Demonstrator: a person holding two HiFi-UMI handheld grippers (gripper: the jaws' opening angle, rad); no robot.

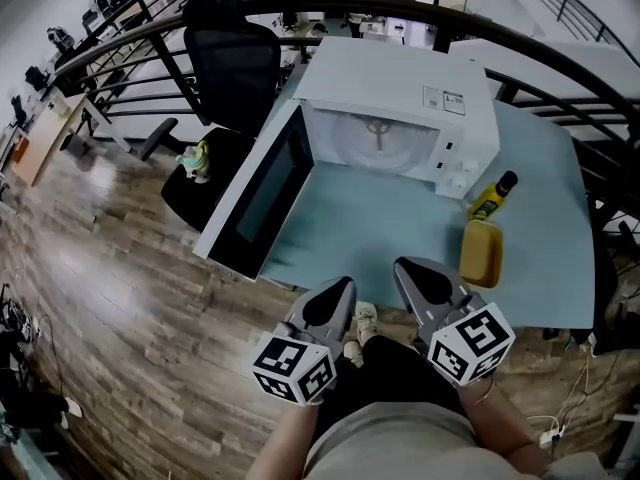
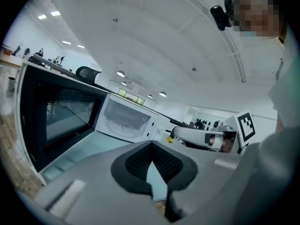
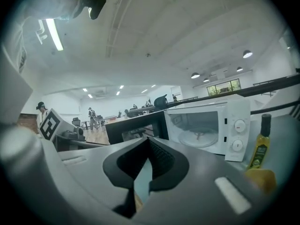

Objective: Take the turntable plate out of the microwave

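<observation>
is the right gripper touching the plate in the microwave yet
Apart. The head view shows the right gripper at the front of the table, with a bare stretch between it and the plate inside the open microwave.

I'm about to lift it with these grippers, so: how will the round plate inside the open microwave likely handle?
The plate looks like clear glass, so probably stiff, slick and breakable if dropped. It is wide and flat on the microwave floor, so a pinch at one edge may let it tilt or slip.
</observation>
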